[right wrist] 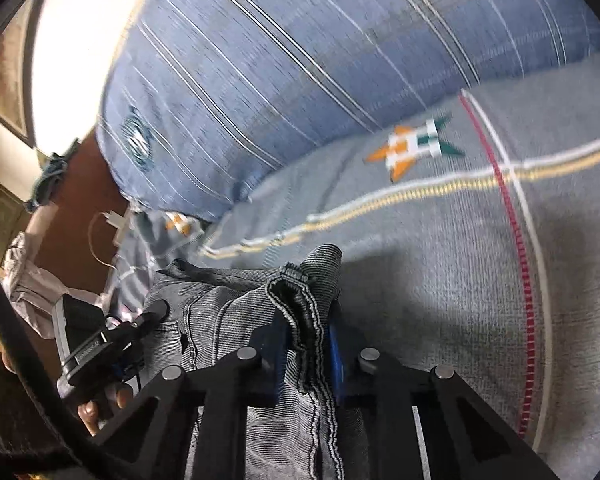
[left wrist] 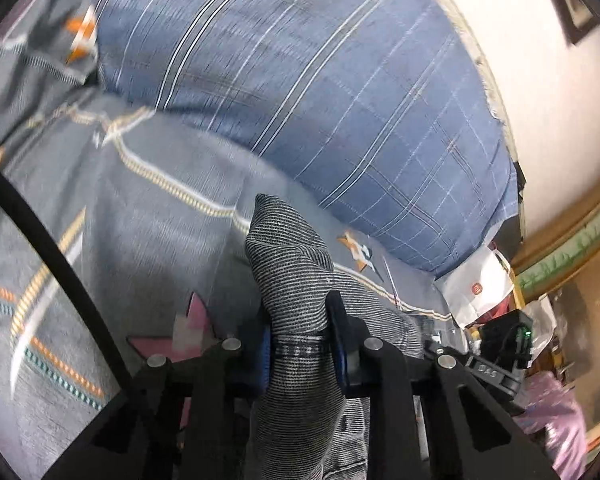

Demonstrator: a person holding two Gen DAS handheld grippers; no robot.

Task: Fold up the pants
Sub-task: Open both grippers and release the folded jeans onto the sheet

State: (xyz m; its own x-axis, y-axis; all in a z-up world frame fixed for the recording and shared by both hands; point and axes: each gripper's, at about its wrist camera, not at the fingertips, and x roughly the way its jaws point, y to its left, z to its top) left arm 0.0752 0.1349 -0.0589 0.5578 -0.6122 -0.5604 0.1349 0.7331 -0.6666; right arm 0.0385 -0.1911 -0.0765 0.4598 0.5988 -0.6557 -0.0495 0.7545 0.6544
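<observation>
The pants are grey, finely striped denim. In the left wrist view my left gripper (left wrist: 300, 344) is shut on a bunched edge of the pants (left wrist: 288, 264), which sticks up between the blue pads and hangs down below. In the right wrist view my right gripper (right wrist: 308, 344) is shut on a hemmed edge of the pants (right wrist: 300, 300); more of the fabric (right wrist: 216, 320) spreads to the left toward the other gripper (right wrist: 112, 340). Both hold the fabric above the bed.
A grey bedsheet (right wrist: 440, 260) with star and stripe patterns lies under the grippers. A large blue striped pillow (left wrist: 300, 80) lies beyond. A white bag (left wrist: 480, 288) and clutter stand at the bed's side, against a white wall (left wrist: 520, 40).
</observation>
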